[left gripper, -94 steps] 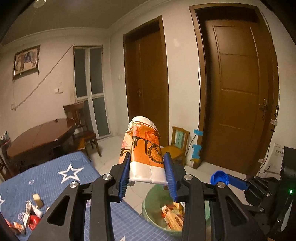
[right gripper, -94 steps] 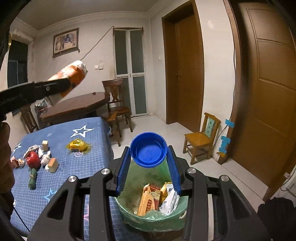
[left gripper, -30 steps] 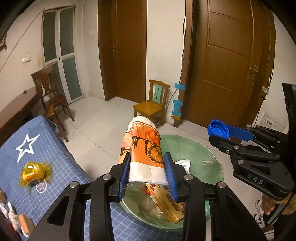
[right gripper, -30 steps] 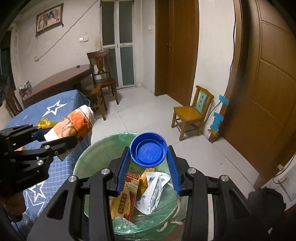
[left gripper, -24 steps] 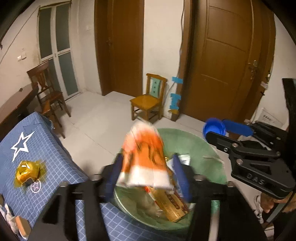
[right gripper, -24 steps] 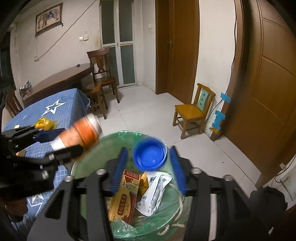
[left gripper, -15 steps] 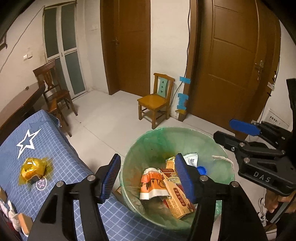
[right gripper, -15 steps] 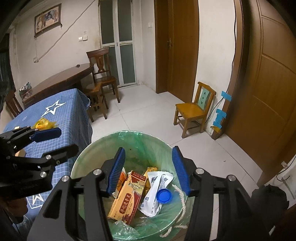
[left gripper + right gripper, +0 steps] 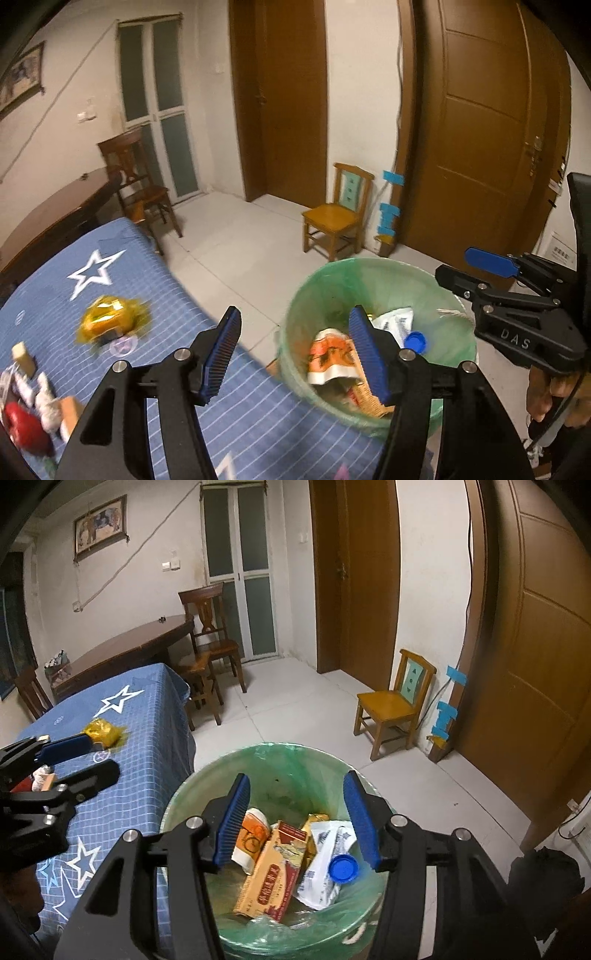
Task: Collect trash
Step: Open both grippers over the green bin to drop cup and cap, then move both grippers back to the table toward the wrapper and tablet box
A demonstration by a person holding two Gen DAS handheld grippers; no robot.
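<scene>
The green-lined trash bin [image 9: 321, 284] [image 9: 295, 760] stands beside the blue star tablecloth table [image 9: 55, 295] [image 9: 147, 716]. The orange printed wrapper [image 9: 330, 354] [image 9: 251, 836] and the blue cap [image 9: 415, 340] [image 9: 343, 867] lie inside it with a tan box [image 9: 271, 871] and a white packet [image 9: 325, 849]. My left gripper [image 9: 295, 354] is open and empty over the table edge and bin rim. My right gripper [image 9: 297, 821] is open and empty above the bin. A yellow wrapper [image 9: 107, 321] [image 9: 101, 731] lies on the table.
More scraps and a red item [image 9: 22, 428] lie at the table's left. A small yellow chair [image 9: 336, 218] [image 9: 395, 701] stands by brown doors [image 9: 480, 140]. A dark wooden table [image 9: 129, 646] and chairs [image 9: 210, 627] stand farther back. A black bag [image 9: 543, 878] sits on the floor at right.
Both grippers opened over the bin: the orange wrapper fell from the left, the blue cap from the right, and both lie in it. The left gripper has since swung left toward the table.
</scene>
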